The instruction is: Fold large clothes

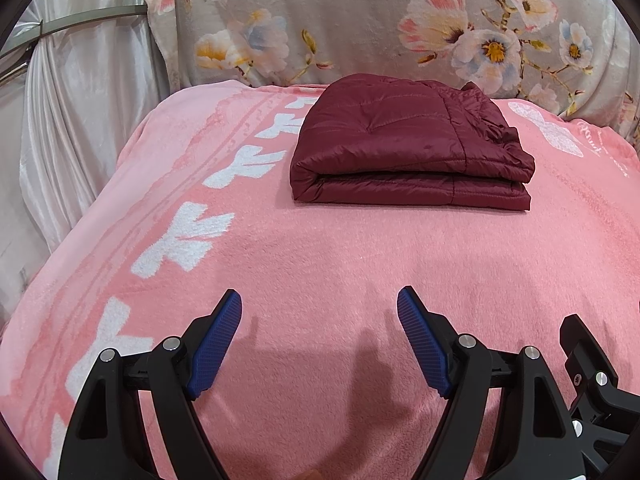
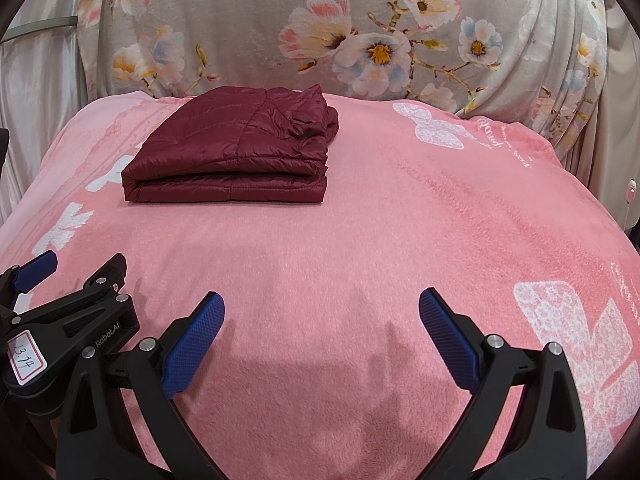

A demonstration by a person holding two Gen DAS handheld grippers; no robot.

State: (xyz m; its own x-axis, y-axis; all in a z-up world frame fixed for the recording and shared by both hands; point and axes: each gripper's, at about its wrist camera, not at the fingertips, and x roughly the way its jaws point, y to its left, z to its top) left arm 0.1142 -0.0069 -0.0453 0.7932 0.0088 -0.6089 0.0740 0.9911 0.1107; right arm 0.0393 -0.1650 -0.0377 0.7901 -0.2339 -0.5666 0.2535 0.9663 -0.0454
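Surface: a pink blanket (image 1: 320, 264) with white printed motifs covers the whole work area; it lies smooth in the near half, with shadows of my fingers on it. Behind it hangs a grey floral cloth (image 1: 360, 20), draped in folds toward the right in the right wrist view. At far left a white satin curtain (image 1: 72, 120) hangs in vertical pleats, with a thin metal bar (image 1: 80, 22) crossing it.

Task item: the jacket (image 1: 408, 148), dark red and quilted, lies folded into a compact rectangle on the far part of the blanket, close to the floral cloth. Its folded edge faces me, two layers stacked; the looser bunched layers are at its right end. In the right wrist view it sits left of centre (image 2: 232, 152). It is well apart from both grippers.

Pose: both grippers point forward and down over the near blanket, side by side. My left gripper (image 1: 320, 344) has its blue pads (image 1: 216, 344) spread wide, nothing between them but blanket below. My right gripper (image 2: 322, 344) is likewise wide open and empty. The left gripper shows at the lower left edge of the right wrist view, with a white label (image 2: 26, 356) on its body.
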